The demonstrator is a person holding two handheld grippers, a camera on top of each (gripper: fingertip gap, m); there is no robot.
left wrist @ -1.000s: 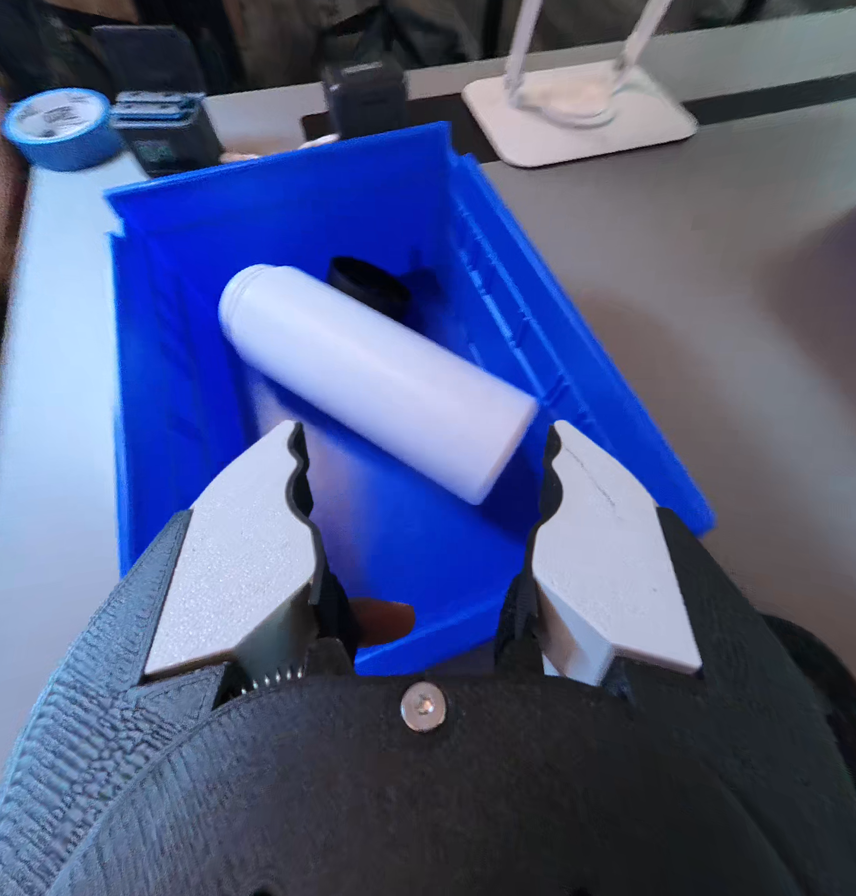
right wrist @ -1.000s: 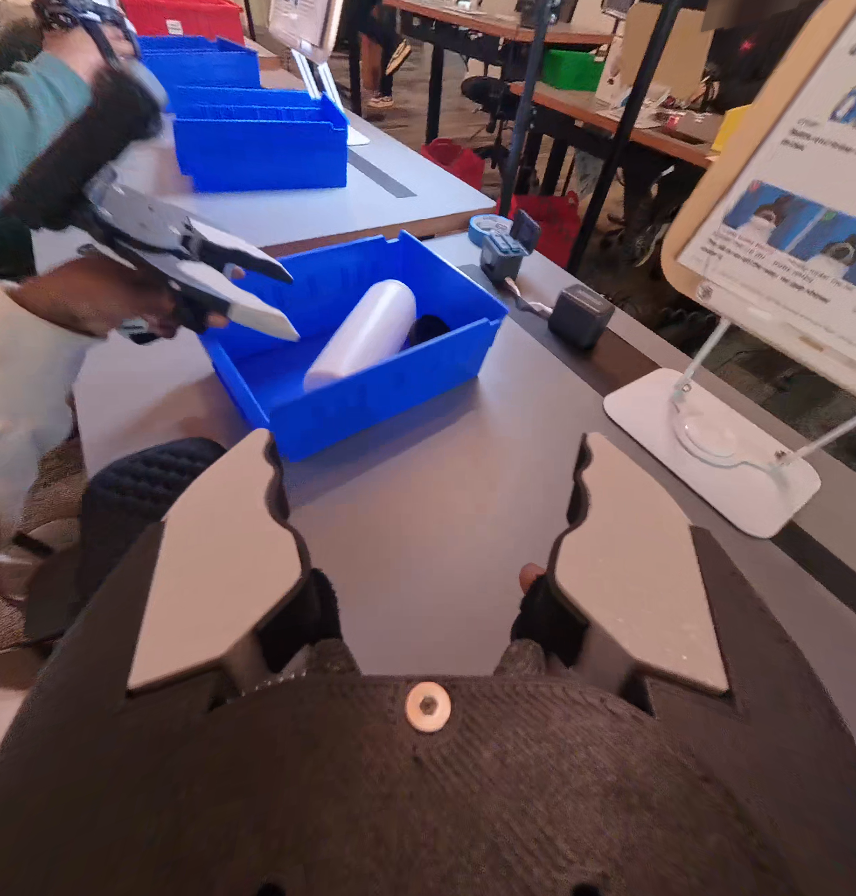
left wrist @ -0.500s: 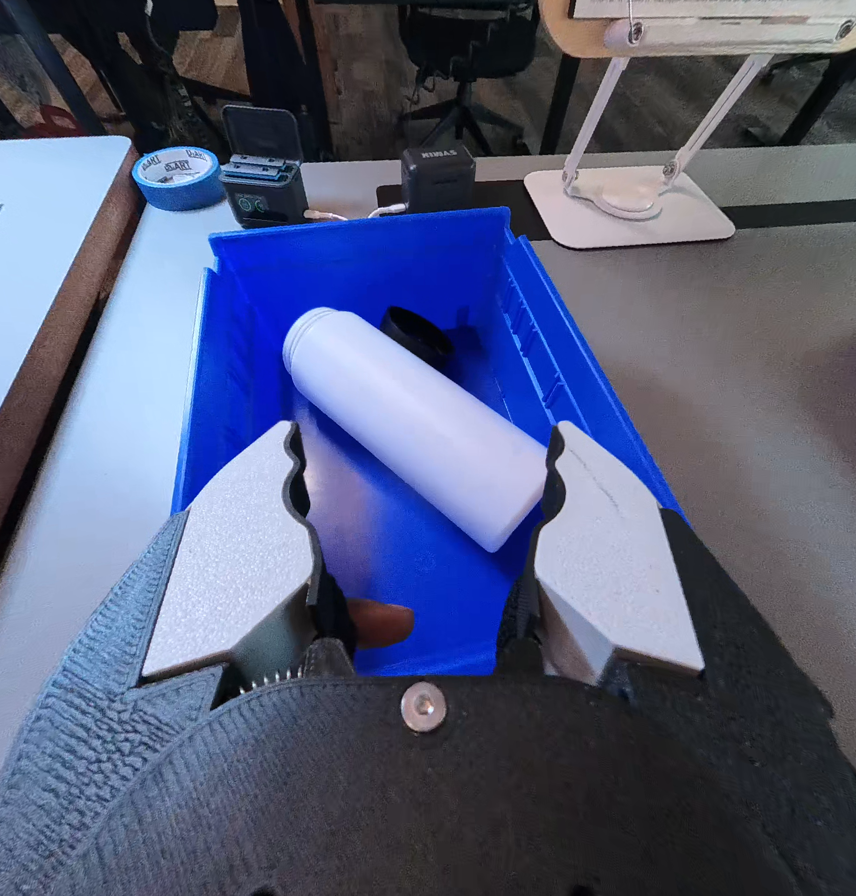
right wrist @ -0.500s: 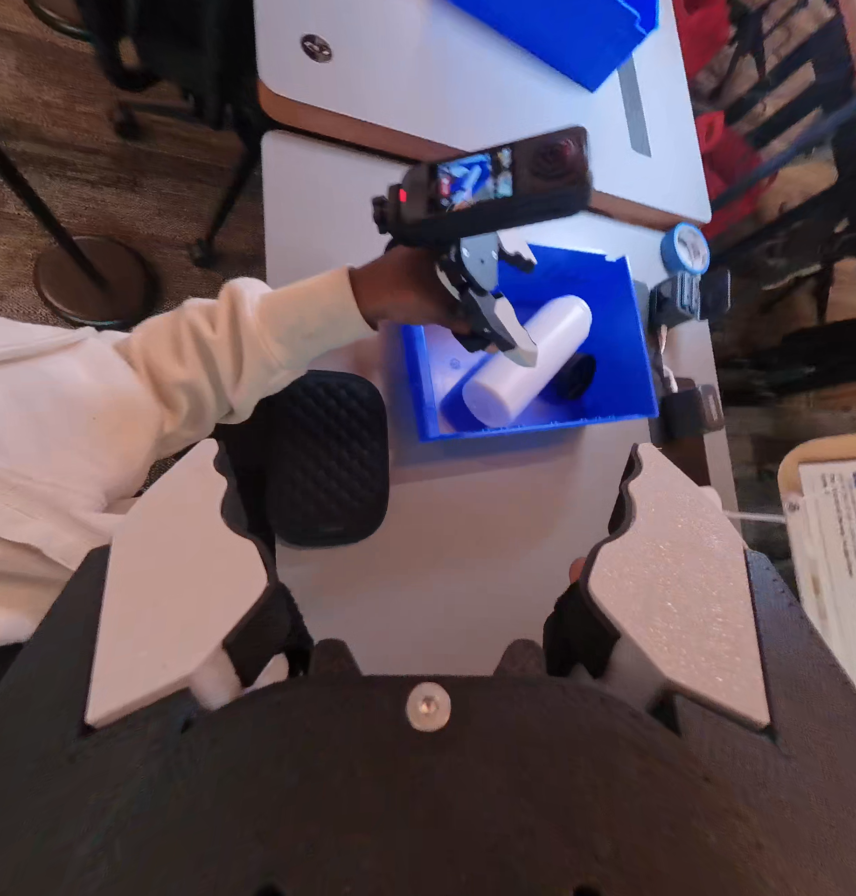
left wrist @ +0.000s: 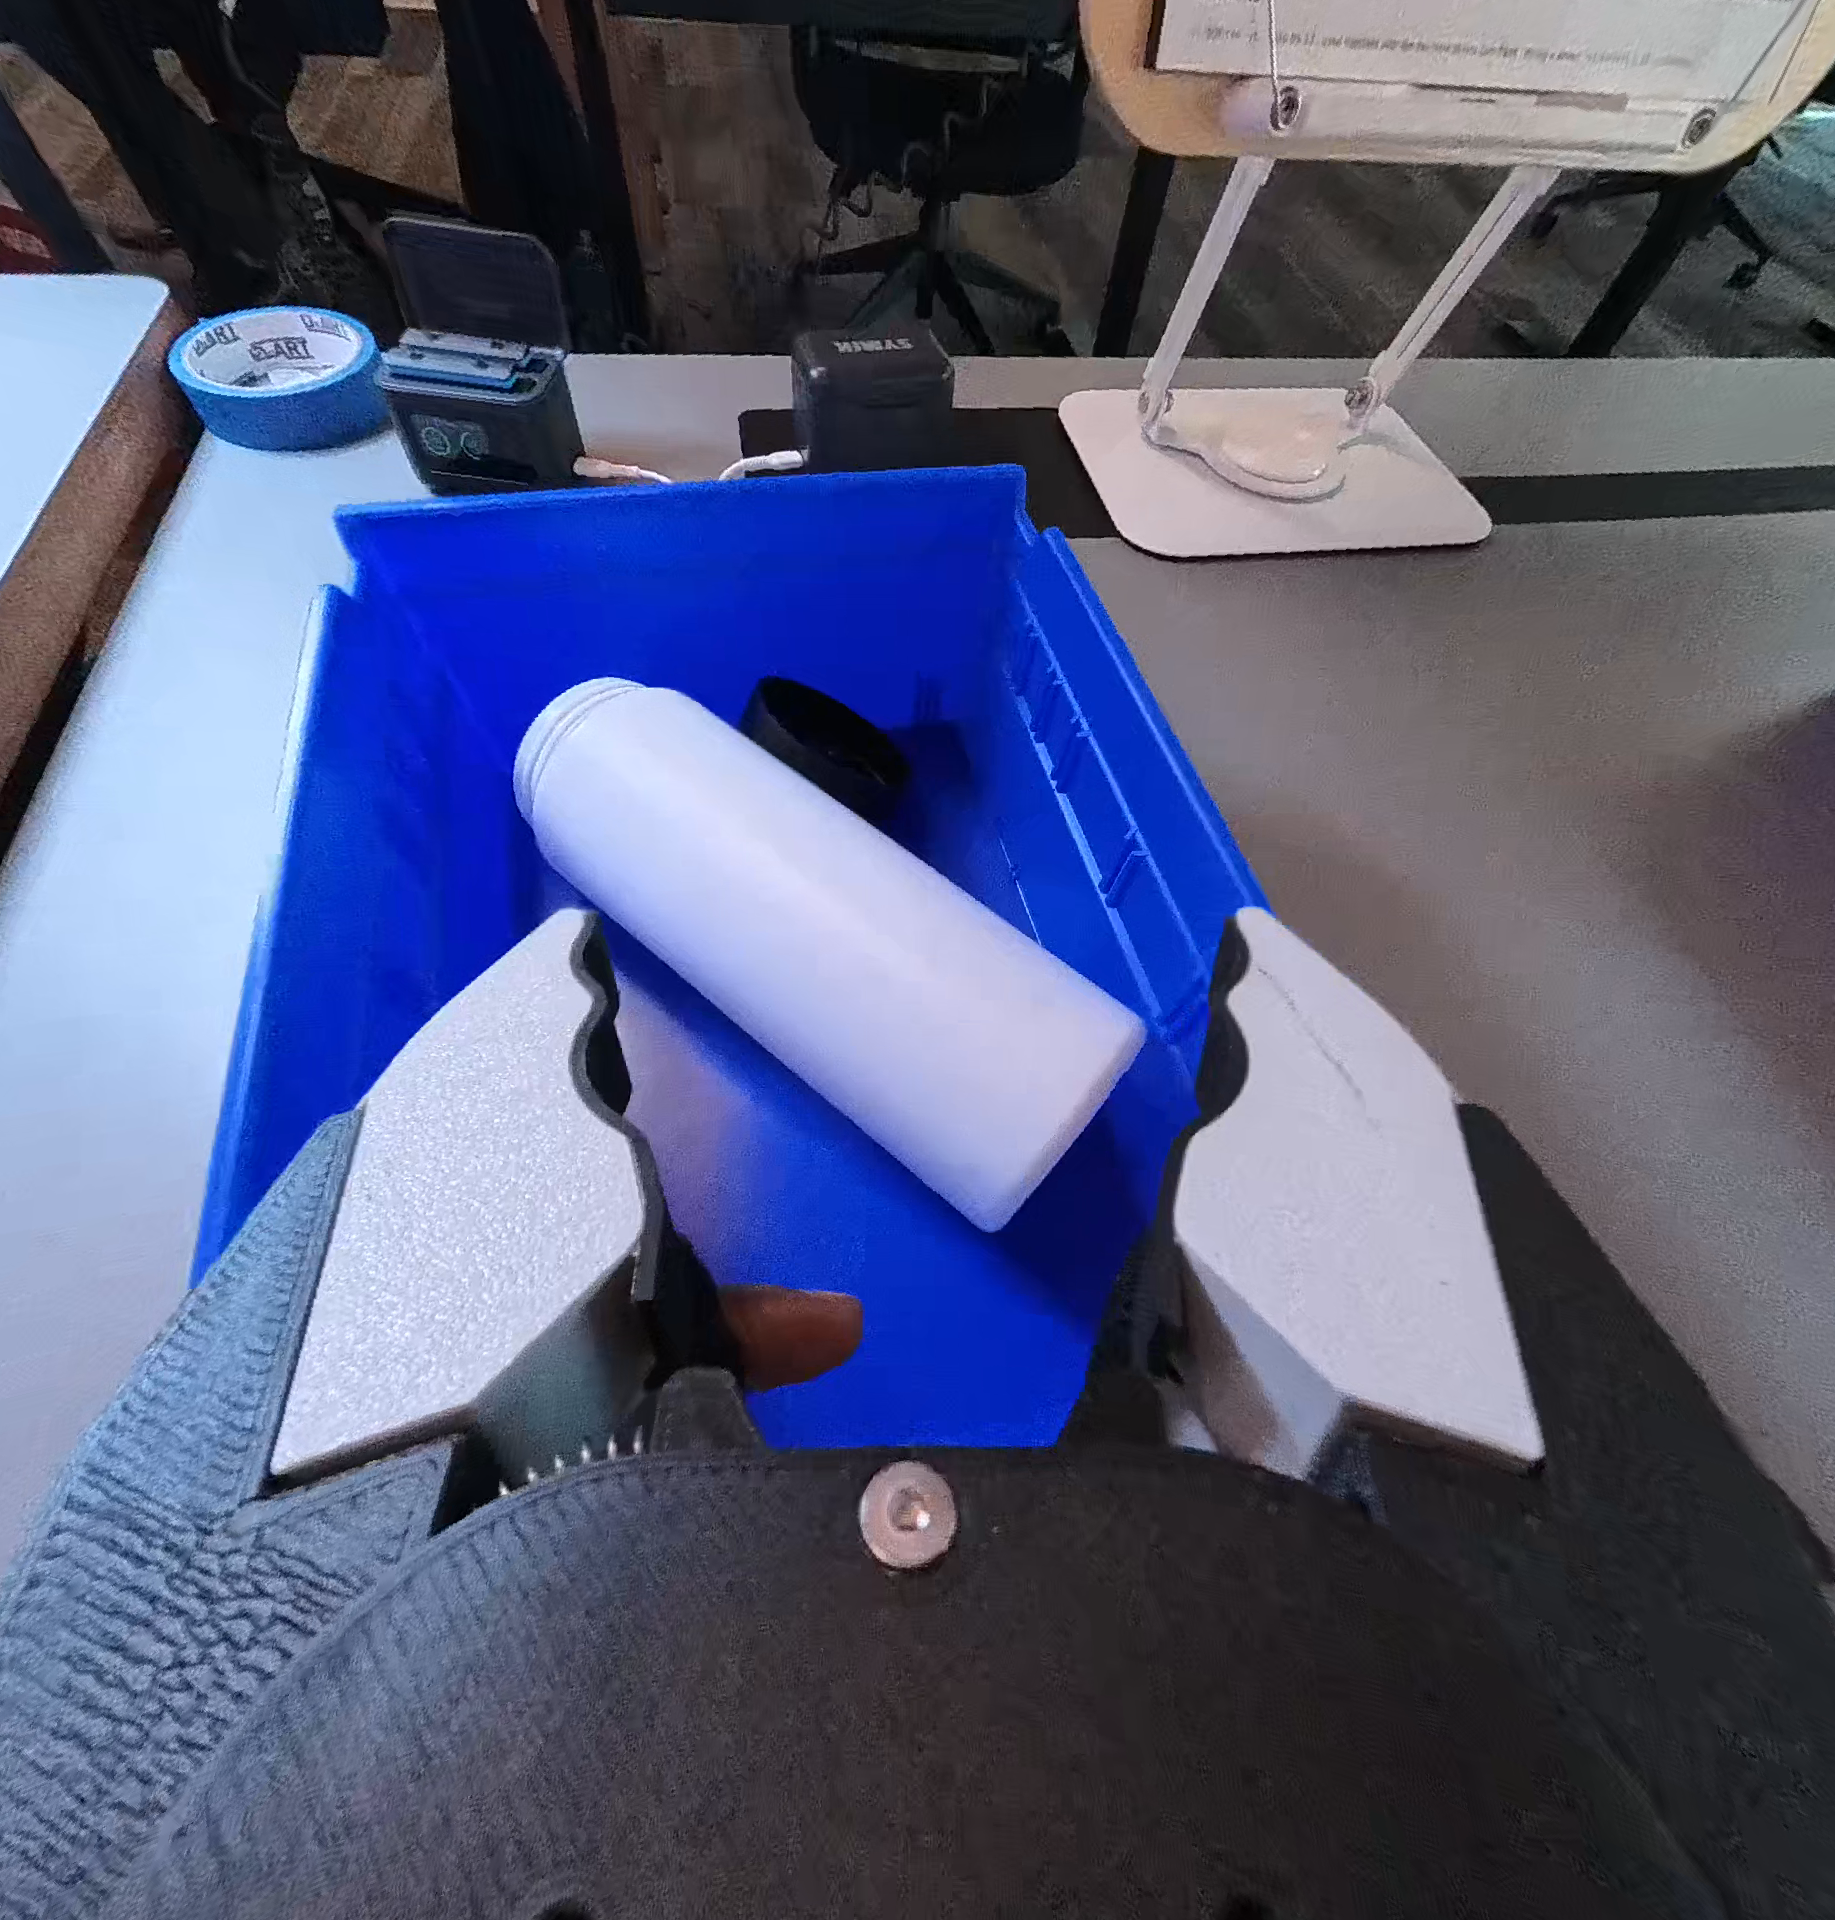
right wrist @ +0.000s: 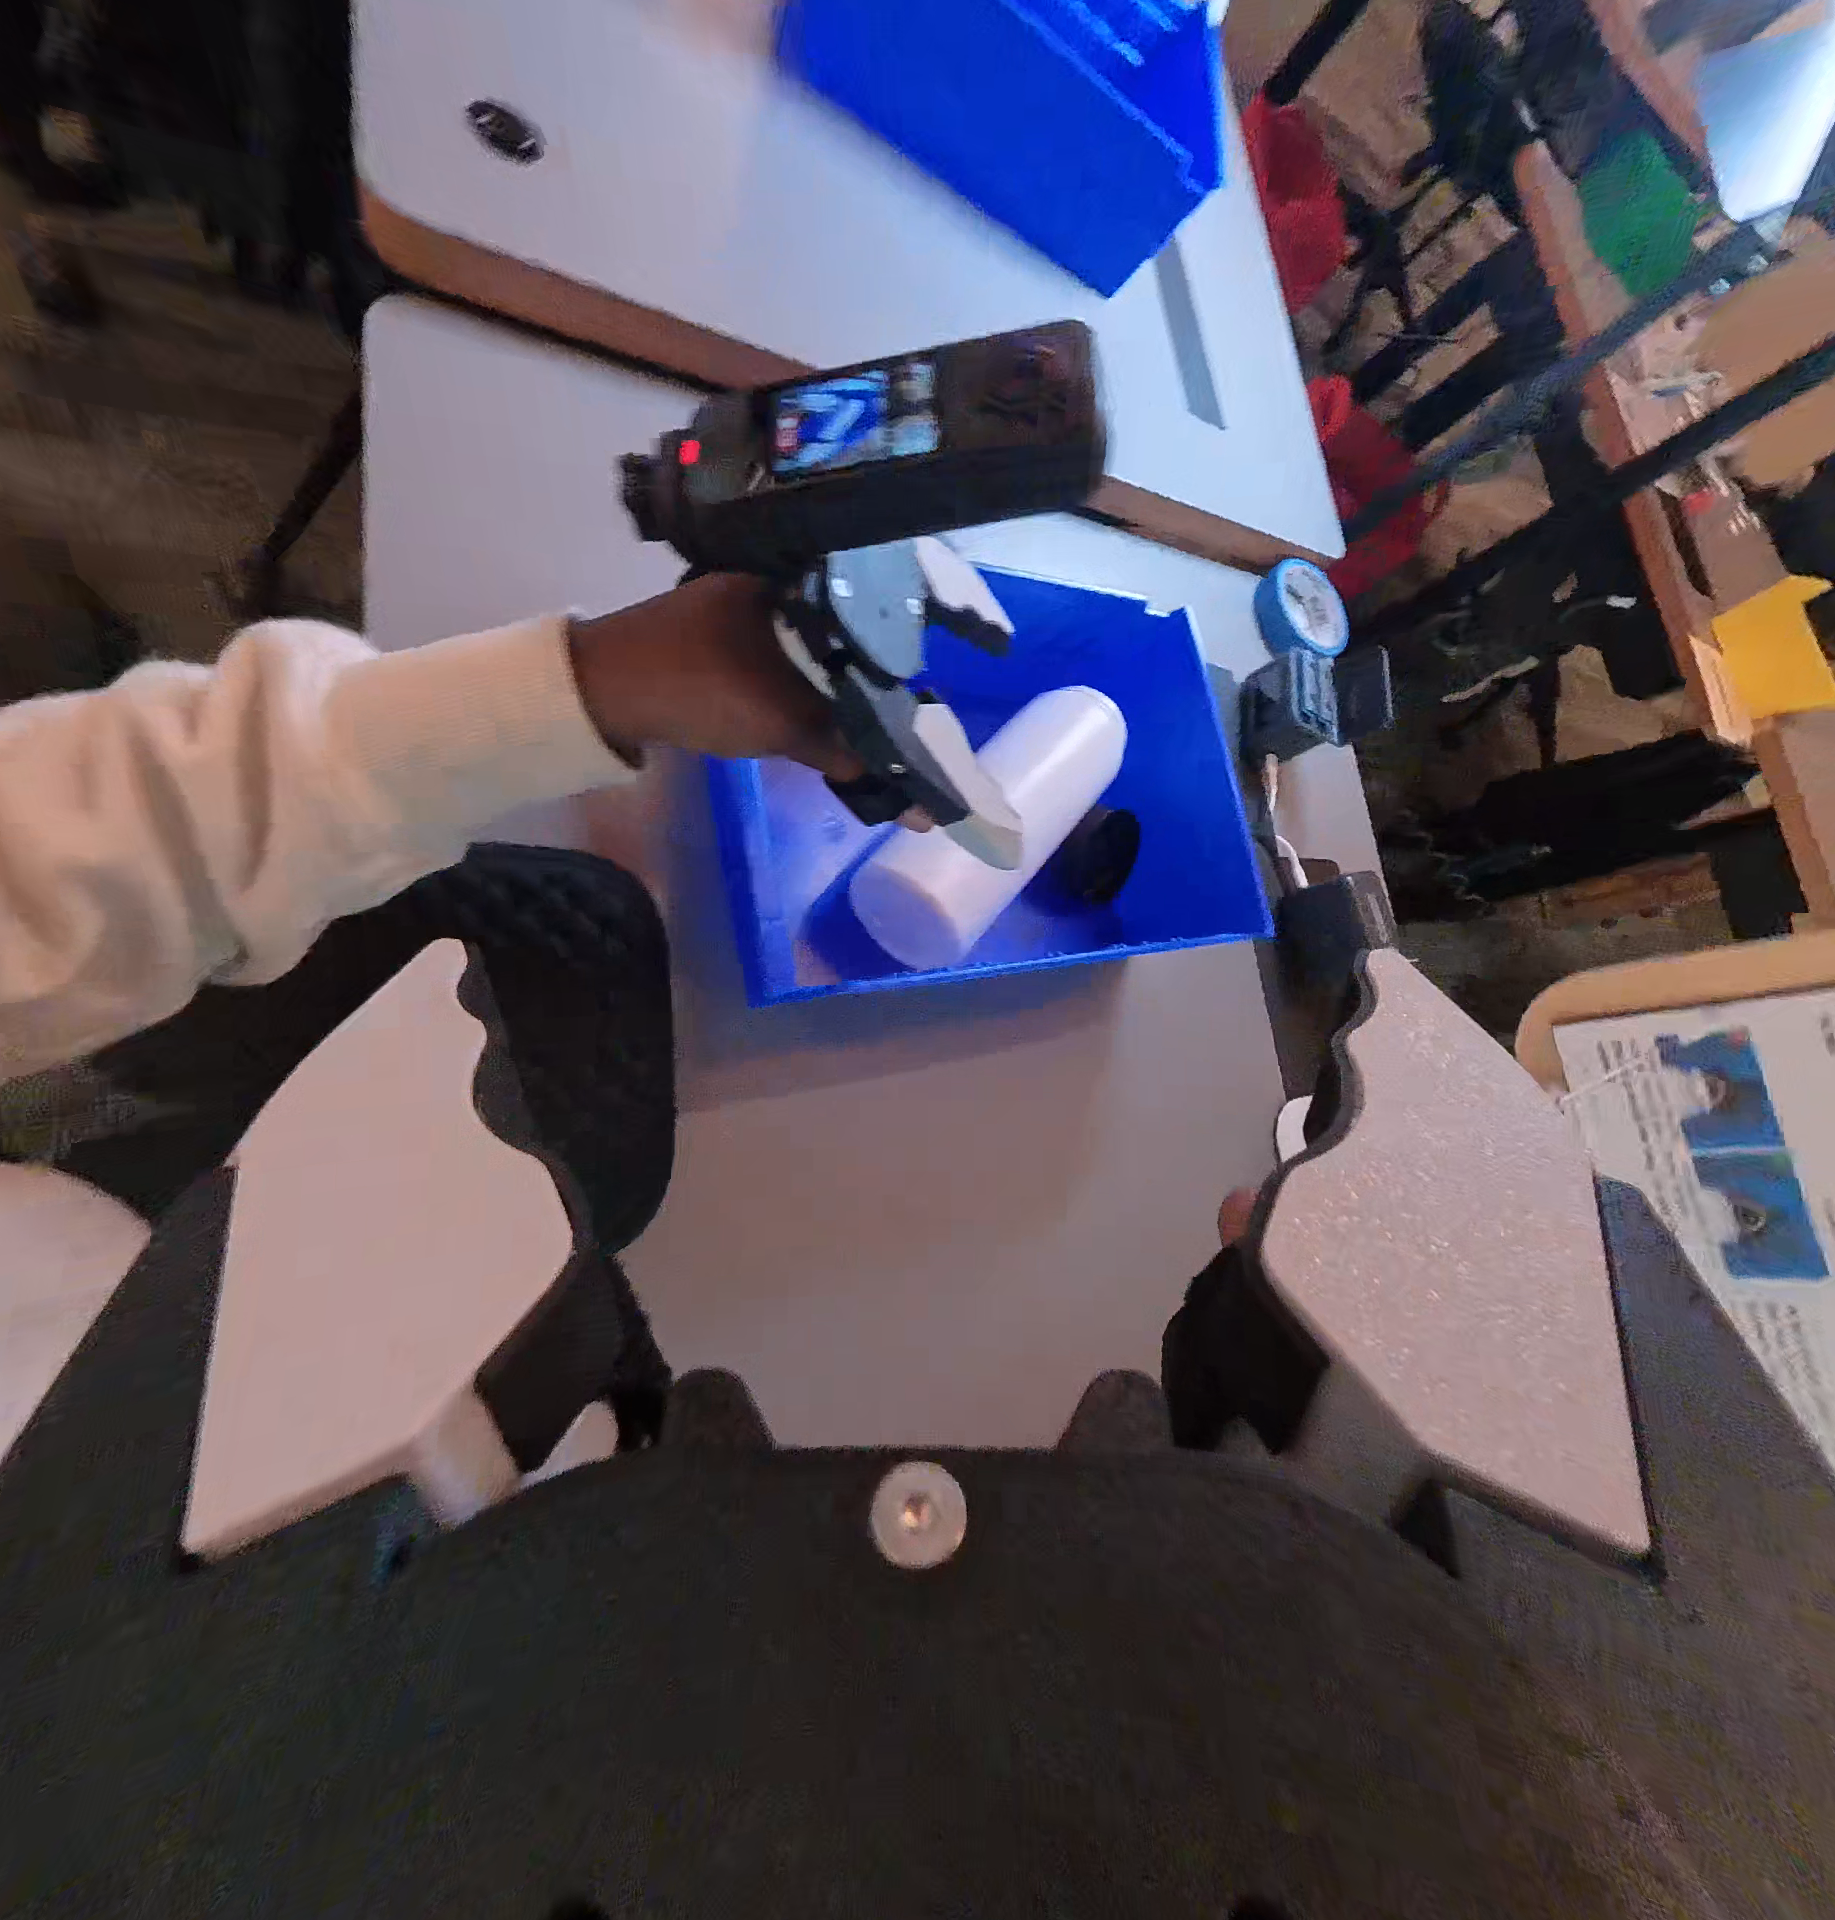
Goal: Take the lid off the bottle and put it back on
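The white bottle [left wrist: 819, 935] lies slantwise in the blue bin [left wrist: 684, 551], its black lid [left wrist: 830, 743] already off near the far wall, and both the left gripper [left wrist: 902, 997] and right gripper [right wrist: 913, 1049] gape empty — closing on that smooth round body could roll it away.

bottle [left wrist: 819, 940]: white plastic, matt, smooth, threaded neck bare. lid [left wrist: 828, 743]: black plastic, slight sheen. bin [left wrist: 393, 831]: blue moulded plastic, glossy, ribbed on one side wall. left gripper [left wrist: 908, 1013]: fingers [left wrist: 477, 1195] pale grey, grainy matt; body black, rough layered texture; one bright metal screw. right gripper [right wrist: 913, 1049]: same grainy grey and black finish. worktop [left wrist: 1515, 831]: grey, smooth, matt; at its far edge a blue paper-like tape roll [left wrist: 274, 376]. sleeve [right wrist: 238, 790]: cream cloth, soft.
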